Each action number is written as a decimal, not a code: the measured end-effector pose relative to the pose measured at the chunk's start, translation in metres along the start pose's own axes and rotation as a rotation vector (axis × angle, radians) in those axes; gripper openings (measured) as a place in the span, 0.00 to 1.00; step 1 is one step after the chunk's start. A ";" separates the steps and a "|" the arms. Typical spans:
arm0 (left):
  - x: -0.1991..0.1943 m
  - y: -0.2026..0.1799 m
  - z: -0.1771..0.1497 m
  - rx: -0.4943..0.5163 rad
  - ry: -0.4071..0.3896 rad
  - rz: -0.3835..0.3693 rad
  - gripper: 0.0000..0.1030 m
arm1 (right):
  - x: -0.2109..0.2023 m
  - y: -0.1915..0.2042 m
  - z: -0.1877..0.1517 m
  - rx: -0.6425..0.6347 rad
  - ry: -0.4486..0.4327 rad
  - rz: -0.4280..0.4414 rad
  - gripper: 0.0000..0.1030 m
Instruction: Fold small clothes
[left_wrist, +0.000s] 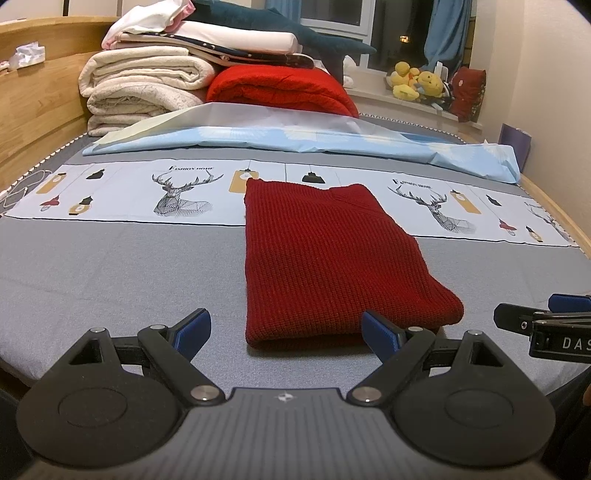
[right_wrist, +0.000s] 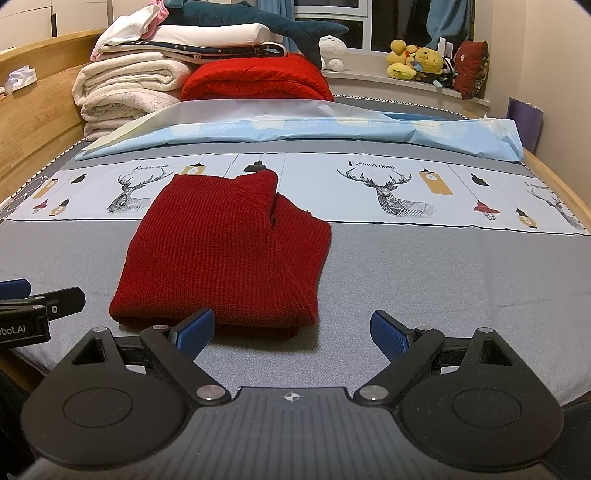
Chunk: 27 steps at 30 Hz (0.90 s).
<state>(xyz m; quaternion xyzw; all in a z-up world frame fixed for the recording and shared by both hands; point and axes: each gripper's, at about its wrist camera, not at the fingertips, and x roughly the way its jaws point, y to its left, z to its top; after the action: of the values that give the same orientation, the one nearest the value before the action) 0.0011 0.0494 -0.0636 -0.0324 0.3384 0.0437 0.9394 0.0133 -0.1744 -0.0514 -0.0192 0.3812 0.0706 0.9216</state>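
**Both grippers wide, sweater folded on the bed**

Your left gripper (left_wrist: 286, 336) is spread wide, blue ribbed pads (left_wrist: 194, 330) apart, nothing between them; its right pad sits just at the near edge of the dark red sweater (left_wrist: 325, 258). Your right gripper (right_wrist: 291, 332) is just as wide and holds nothing, its left pad close to the sweater's near hem. Each tool's black tip pokes into the other's view at the frame edge.

That sweater is a chunky ribbed knit, folded into a long rectangle with layers stacked and a loose flap showing on the right side in the right wrist view. It lies flat on the grey bed cover (left_wrist: 129, 266), its far end on the pale printed strip (left_wrist: 122, 192) with deer and hanging lamps.

Farther off, a light blue sheet (left_wrist: 295, 136) lies across the bed. Behind it, cream blankets (left_wrist: 144, 88), a bright red blanket (left_wrist: 280, 86) and a dark teal plush (right_wrist: 255, 22) pile up by the wooden bed frame (left_wrist: 37, 107). Yellow plush toys (right_wrist: 417, 59) line the window sill on the far right, too small to tell apart. Fisheye edges cut off both tool bodies.
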 end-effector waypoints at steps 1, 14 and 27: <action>0.000 0.000 0.000 0.000 0.000 0.000 0.89 | 0.000 0.000 0.000 0.000 0.000 0.000 0.89; 0.001 0.000 0.000 0.010 -0.004 -0.007 0.89 | 0.000 0.000 0.000 -0.001 0.001 -0.001 0.89; 0.003 0.000 -0.002 0.020 0.000 -0.010 0.89 | 0.000 0.001 0.000 -0.002 0.001 -0.002 0.89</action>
<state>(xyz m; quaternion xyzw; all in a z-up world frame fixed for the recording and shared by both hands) 0.0020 0.0494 -0.0671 -0.0248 0.3386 0.0355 0.9399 0.0129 -0.1735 -0.0515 -0.0207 0.3816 0.0701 0.9214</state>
